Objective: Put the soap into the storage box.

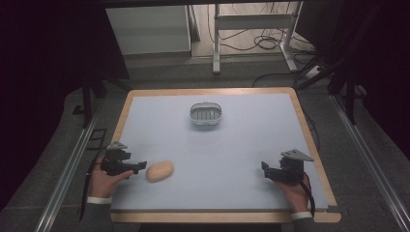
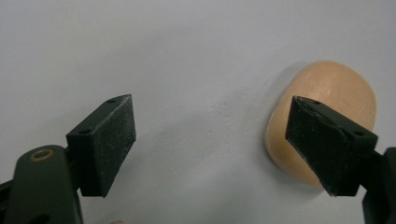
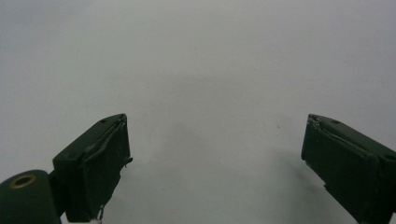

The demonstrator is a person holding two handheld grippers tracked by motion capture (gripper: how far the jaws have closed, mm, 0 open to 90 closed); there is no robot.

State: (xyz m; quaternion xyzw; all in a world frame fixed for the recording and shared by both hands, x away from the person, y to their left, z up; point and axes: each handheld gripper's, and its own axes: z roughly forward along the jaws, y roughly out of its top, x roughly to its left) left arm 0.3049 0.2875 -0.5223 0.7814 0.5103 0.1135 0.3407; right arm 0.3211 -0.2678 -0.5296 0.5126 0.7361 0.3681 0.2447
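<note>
From the high view, your left gripper point(image 1: 138, 166) sits at the near left of the table point(image 1: 251, 145), jaws pointing at the tan bar of soap point(image 1: 160, 171) lying just beside its tips; the small grey basket point(image 1: 205, 113) stands well apart at the far middle; your right gripper point(image 1: 264, 168) rests near the right edge with nothing by it.

In the left gripper view, your left gripper point(image 2: 210, 144) is spread wide with nothing between the jaws; the soap point(image 2: 327, 93) lies off to one side, partly behind one jaw rather than in the gap; close now and you would likely clip its end or push it away across the smooth table, since it looks rounded and slick; I'd judge you need to shift sideways until it sits between the pads.

In the right gripper view, your right gripper point(image 3: 215, 158) is also spread wide over bare table.
</note>
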